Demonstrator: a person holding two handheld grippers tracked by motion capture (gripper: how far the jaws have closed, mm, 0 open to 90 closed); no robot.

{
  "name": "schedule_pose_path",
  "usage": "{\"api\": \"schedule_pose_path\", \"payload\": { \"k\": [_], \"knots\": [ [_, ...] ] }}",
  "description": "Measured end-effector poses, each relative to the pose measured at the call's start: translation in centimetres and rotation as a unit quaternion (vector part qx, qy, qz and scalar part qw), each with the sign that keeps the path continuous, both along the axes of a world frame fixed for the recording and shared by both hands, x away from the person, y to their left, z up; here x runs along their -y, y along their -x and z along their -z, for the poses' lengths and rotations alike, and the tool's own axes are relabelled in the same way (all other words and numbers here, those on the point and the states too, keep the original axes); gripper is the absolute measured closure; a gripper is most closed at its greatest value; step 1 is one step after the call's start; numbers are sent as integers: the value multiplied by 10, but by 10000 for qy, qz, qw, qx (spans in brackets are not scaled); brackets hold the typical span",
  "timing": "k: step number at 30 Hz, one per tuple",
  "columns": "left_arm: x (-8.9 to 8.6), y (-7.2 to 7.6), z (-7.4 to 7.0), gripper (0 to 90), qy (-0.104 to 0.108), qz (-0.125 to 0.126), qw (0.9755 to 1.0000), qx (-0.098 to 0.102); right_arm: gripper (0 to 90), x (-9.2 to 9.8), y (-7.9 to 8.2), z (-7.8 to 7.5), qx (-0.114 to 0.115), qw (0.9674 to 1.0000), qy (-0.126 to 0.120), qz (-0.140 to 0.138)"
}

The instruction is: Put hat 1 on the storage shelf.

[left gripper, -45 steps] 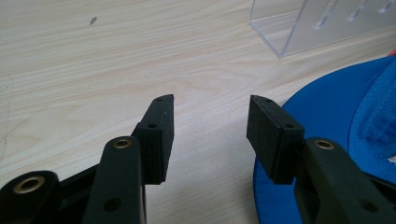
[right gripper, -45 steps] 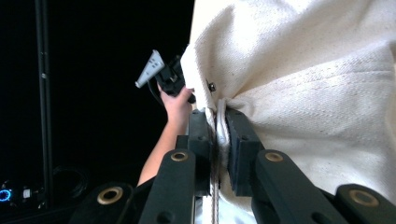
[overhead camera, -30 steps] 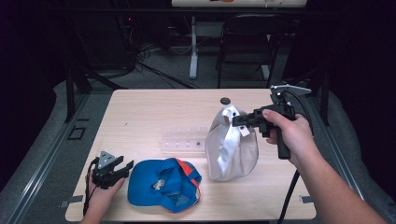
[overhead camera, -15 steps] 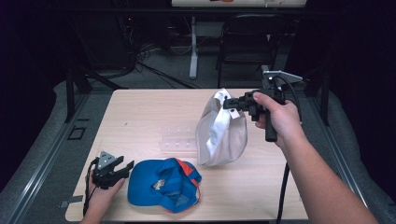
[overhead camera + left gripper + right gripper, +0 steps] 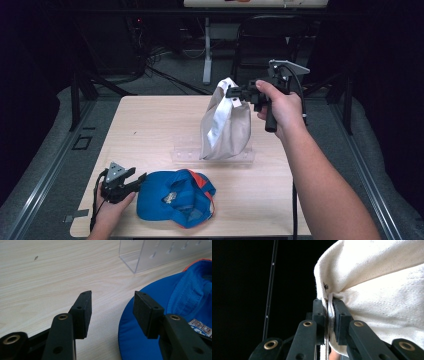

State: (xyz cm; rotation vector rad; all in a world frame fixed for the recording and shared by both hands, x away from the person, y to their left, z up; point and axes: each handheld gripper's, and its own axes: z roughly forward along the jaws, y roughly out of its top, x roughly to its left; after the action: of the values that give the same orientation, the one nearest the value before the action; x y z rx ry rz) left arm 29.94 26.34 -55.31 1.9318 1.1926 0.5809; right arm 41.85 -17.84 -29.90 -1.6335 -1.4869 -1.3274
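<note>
The table [image 5: 150, 125] is being watched by the high view from above its near edge, looking forward and down, far enough that the whole top and the dark floor beyond are being taken in. The left gripper view is being carried low over the table [image 5: 45, 277], very near the blue cap [image 5: 155, 322], which is also being seen at the table's near edge in the high view [image 5: 160, 200]. The right gripper view is being pointed, above the table, at the white cloth bag [image 5: 382, 297] from very close; that bag [image 5: 225, 125] is being shared with the high view.
</note>
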Motion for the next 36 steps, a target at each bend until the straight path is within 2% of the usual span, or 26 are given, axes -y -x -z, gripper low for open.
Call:
{"api": "schedule_pose_path", "payload": {
  "k": [2,5,6,8,10,13,16,18,20,21,23,29,36],
  "knots": [
    [1,1,0,497,32,7,10000,50,816,-4,-5,0,-1,10000,-21,6],
    [2,1,-2,496,28,63,10000,-22,816,-9,-12,0,10,10000,-3,12],
    [4,0,-2,496,54,64,10000,35,816,-11,-14,1,-2,10000,17,16],
    [6,1,-5,497,-22,142,9999,11,816,-14,-19,3,-22,10000,59,25],
    [8,1,-7,497,-10,165,9998,68,816,-15,-21,5,-46,10000,67,21],
    [16,2,-17,497,-85,295,9994,178,816,-21,-27,9,-100,9999,107,-2],
    [24,1,-23,497,-41,401,9988,262,816,-25,-31,11,-119,9999,93,-18],
    [26,1,-25,501,-51,454,9987,235,816,-27,-33,12,-123,9998,123,-2],
    [34,1,-33,504,-61,604,9978,251,816,-29,-35,14,-138,9999,93,-17],
    [38,1,-34,504,-22,620,9975,350,816,-30,-35,14,-140,9999,94,-19],
    [44,-1,-40,505,-78,713,9967,391,816,-33,-36,15,-143,9998,111,-32],
    [66,-11,-55,495,-30,882,9948,512,815,-42,-40,19,-161,9998,131,-46],
    [87,-17,-60,478,-72,1100,9925,528,815,-48,-44,25,-207,9995,218,-1]
  ]
}}
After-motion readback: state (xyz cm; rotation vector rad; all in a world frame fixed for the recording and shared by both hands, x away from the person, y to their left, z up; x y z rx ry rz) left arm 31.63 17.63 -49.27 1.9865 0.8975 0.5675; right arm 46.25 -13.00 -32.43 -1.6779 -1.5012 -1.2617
